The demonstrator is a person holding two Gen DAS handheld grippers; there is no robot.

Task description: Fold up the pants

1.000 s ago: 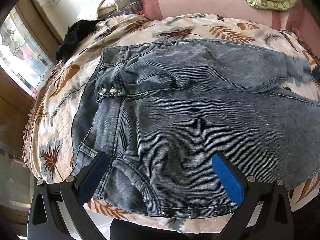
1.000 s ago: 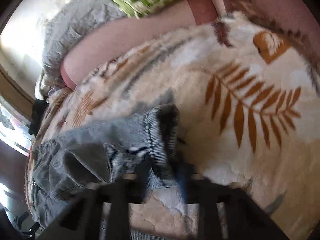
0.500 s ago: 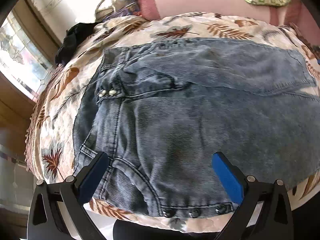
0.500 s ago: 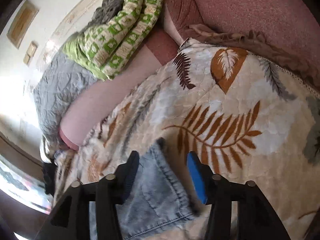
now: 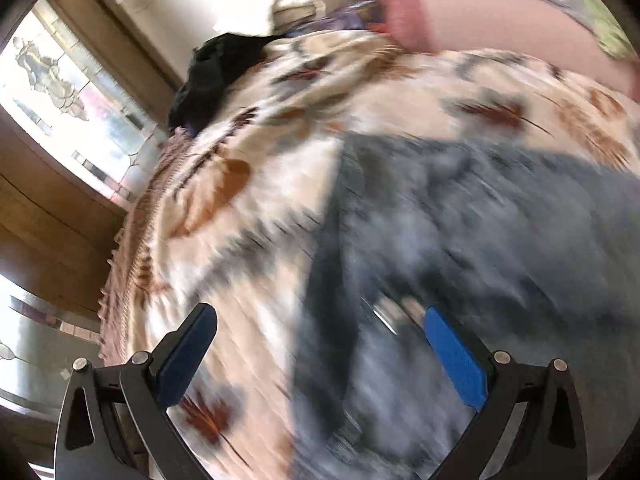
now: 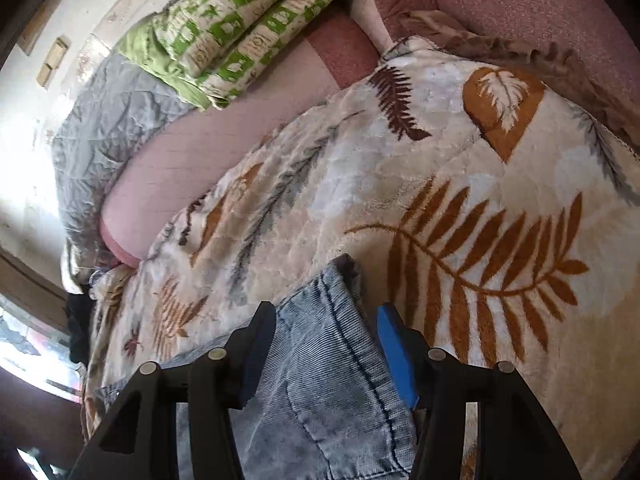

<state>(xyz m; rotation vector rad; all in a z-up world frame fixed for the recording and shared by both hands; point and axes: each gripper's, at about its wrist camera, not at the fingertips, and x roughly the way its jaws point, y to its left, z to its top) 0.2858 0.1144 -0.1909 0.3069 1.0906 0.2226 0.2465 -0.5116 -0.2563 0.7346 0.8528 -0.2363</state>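
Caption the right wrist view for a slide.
Open right tongs straddle the hem of the denim pants lying on a leaf-print blanket.

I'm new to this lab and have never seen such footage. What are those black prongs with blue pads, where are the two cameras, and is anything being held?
No robot here: a person holds a two-finger gripper in each hand, each with a fisheye camera looking along its fingers. The left gripper is open above the blurred waist end of the grey-blue jeans. The right gripper is open too, its pads straddling a leg hem without pinching it. The jeans lie on a leaf-print blanket; a green patterned quilt sits behind. Nothing is held.
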